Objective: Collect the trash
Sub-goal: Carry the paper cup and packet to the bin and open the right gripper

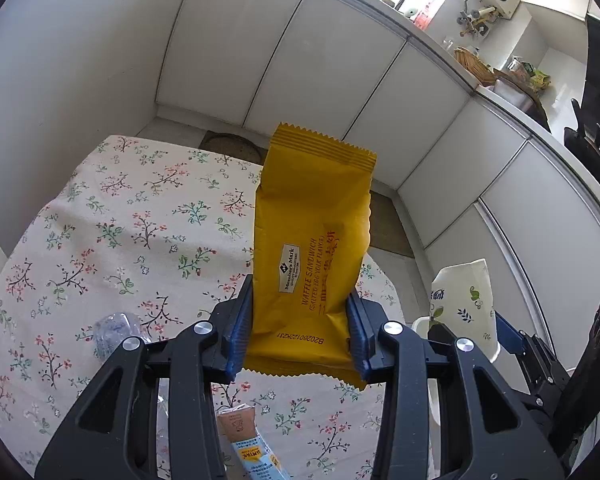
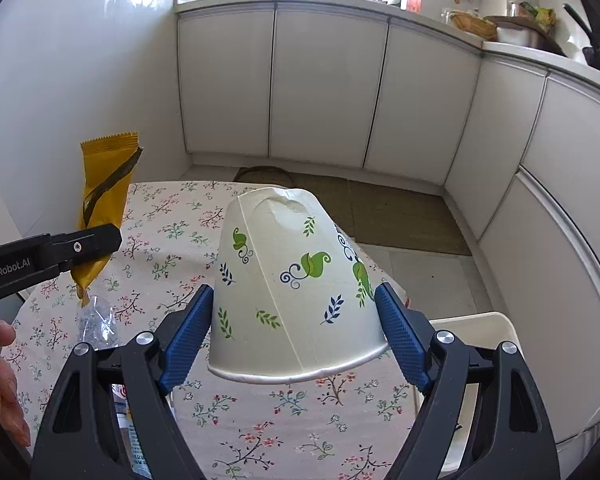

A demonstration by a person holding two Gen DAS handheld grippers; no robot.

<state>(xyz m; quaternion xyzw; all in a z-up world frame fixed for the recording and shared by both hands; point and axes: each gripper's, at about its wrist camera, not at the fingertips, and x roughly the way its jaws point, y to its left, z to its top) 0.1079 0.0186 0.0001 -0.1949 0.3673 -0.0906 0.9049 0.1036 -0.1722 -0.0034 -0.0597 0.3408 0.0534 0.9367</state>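
The left gripper (image 1: 300, 330) is clamping a yellow wrapper (image 1: 310, 248) lengthwise, pointing forward; only the right view is showing the right gripper (image 2: 296, 332) gripping the paper cup (image 2: 296, 292), rim toward the camera.

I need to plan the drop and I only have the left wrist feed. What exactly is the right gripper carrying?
Observer: The right gripper is shut on a paper cup printed with leaves, held tipped over with its rim toward the camera.
Operator: Is the cup intact?
Observer: No, its bottom end is dented in.
Operator: Where is the bin from there?
Observer: A white bin sits just right of the cup, beside the floral table.
Operator: My wrapper?
Observer: The yellow wrapper, pinched in the left gripper, has a dark torn edge.
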